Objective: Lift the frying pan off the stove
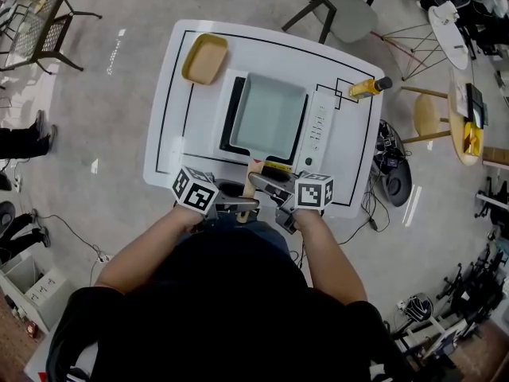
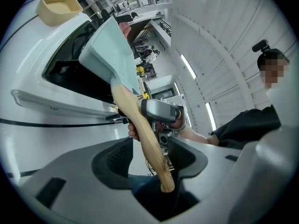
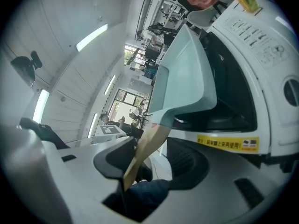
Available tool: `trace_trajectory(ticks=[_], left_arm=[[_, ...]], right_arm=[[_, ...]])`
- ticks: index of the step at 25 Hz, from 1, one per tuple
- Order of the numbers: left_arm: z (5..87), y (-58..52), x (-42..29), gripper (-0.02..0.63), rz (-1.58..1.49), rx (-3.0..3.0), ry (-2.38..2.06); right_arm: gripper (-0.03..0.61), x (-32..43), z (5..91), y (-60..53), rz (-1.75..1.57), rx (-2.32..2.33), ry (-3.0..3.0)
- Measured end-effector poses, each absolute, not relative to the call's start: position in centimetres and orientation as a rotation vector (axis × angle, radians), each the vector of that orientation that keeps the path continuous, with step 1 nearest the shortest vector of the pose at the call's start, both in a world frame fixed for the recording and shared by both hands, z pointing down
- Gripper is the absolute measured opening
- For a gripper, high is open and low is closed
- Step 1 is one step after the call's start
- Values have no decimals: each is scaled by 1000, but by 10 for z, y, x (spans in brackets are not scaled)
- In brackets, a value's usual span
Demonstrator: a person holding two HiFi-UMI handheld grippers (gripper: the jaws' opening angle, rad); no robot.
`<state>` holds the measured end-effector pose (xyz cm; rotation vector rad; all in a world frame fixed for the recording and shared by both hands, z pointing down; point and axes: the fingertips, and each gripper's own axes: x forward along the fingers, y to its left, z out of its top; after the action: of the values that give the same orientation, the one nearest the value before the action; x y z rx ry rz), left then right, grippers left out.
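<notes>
A square pale-green frying pan sits on the white stove, its wooden handle pointing toward me. My left gripper and right gripper face each other across the handle's end at the table's front edge. In the left gripper view the handle runs between the jaws of the left gripper, which stand wide with gaps at the pads. In the right gripper view the handle likewise passes between the open jaws of the right gripper, below the pan.
A yellow tray lies at the far left of the white table. A yellow bottle lies at the far right corner. A grey chair and a wooden stool stand beyond and beside the table.
</notes>
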<state>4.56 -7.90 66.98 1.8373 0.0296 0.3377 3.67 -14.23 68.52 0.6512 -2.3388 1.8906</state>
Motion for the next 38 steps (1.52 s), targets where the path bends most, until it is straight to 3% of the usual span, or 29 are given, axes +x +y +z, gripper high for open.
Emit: trace_trajectory(ticks=[4, 10, 21, 38], left_arm=[[669, -77, 50, 218, 342, 1835, 57], [671, -73, 54, 138, 367, 1832, 81], [671, -71, 57, 124, 371, 1809, 119], [671, -69, 60, 121, 368, 1807, 130]], right_arm=[[210, 31, 686, -142, 1941, 610, -2338], [210, 25, 685, -143, 2058, 541, -2329], [210, 8, 681, -146, 2271, 399, -2295], [183, 3, 682, -147, 2262, 364, -2314]])
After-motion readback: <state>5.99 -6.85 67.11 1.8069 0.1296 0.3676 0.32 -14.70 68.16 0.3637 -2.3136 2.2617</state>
